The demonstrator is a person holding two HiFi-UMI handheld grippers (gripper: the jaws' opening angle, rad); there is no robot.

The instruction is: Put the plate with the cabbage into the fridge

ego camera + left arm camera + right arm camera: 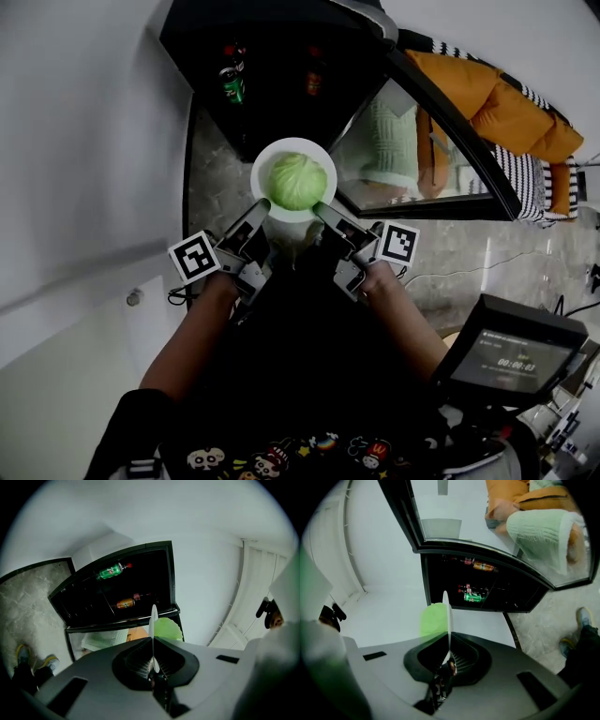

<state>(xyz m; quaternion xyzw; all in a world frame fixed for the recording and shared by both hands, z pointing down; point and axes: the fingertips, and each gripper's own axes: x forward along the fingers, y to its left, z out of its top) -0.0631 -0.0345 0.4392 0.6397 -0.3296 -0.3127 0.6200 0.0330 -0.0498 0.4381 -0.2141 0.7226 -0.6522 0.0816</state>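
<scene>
A white plate carrying a pale green cabbage hangs in the air in front of the open black fridge. My left gripper is shut on the plate's near-left rim and my right gripper is shut on its near-right rim. In the left gripper view the plate shows edge-on between the jaws with the cabbage to its right. The right gripper view has the plate edge-on too, with the cabbage on its left.
The fridge's glass door stands swung open to the right. Inside on the shelves are a green can and a brown bottle. A white wall rises on the left. A dark device with a screen sits at lower right.
</scene>
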